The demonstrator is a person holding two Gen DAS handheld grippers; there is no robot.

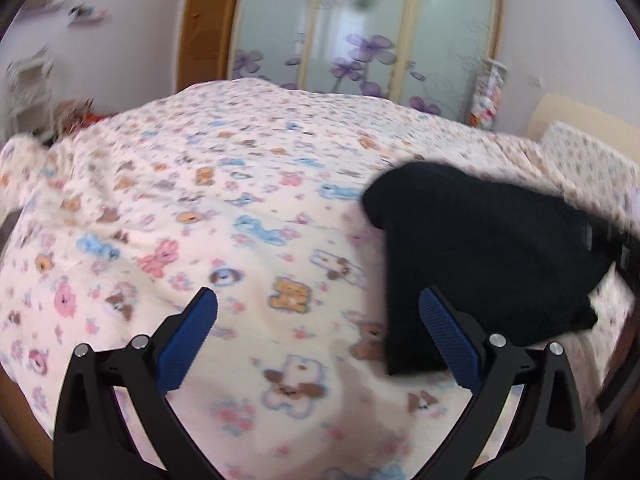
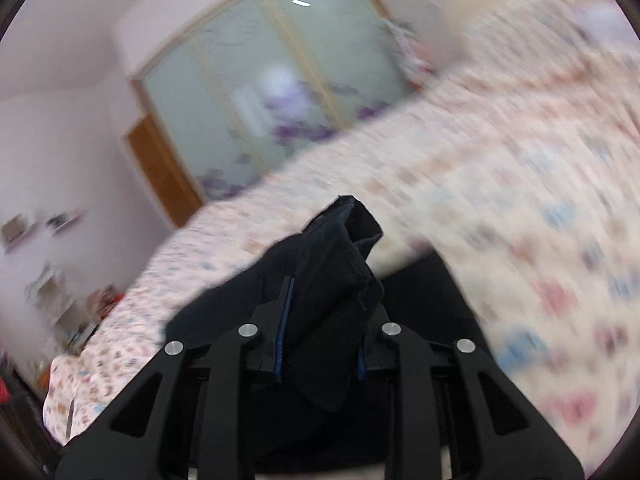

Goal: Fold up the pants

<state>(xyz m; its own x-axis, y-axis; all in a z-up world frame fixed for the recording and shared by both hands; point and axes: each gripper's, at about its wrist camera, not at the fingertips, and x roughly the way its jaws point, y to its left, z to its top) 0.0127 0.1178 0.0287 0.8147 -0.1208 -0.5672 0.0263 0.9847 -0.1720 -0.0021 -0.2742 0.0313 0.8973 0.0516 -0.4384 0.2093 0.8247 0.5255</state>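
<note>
Nearest in the right wrist view, the right gripper [image 2: 320, 344] is clamped on a bunched fold of the black pants [image 2: 340, 264]; both blue pads are pressed into the cloth, and a peak of fabric stands up beyond the jaws toward 12 o'clock. More of the garment is spread below and out to 4 o'clock, where it meets the patterned bedspread [image 2: 520, 200]. Which part of the pants is pinched, waistband or leg end, cannot be told, since this view is heavily smeared.

In the left wrist view, the left gripper [image 1: 320, 320] is held with its 2 jaws spread wide and nothing between them; only the bedspread [image 1: 240, 208] is seen in the gap. The pants [image 1: 480, 248] lie at about 2 o'clock from it, draped as 1 dark mass, with a narrower strip hanging down just beside the right-hand finger [image 1: 448, 336].

The step in hand is judged to be the carrying of a pinched end over for a fold. It would be done well if the clamp were kept firm, the cloth lifted only enough to clear the bed, and the free edge pinned or taken by the open gripper so that both corners are laid down square.

Farther off, at 12 o'clock, a wardrobe [image 1: 360, 40] with frosted flowered doors is seen.
</note>
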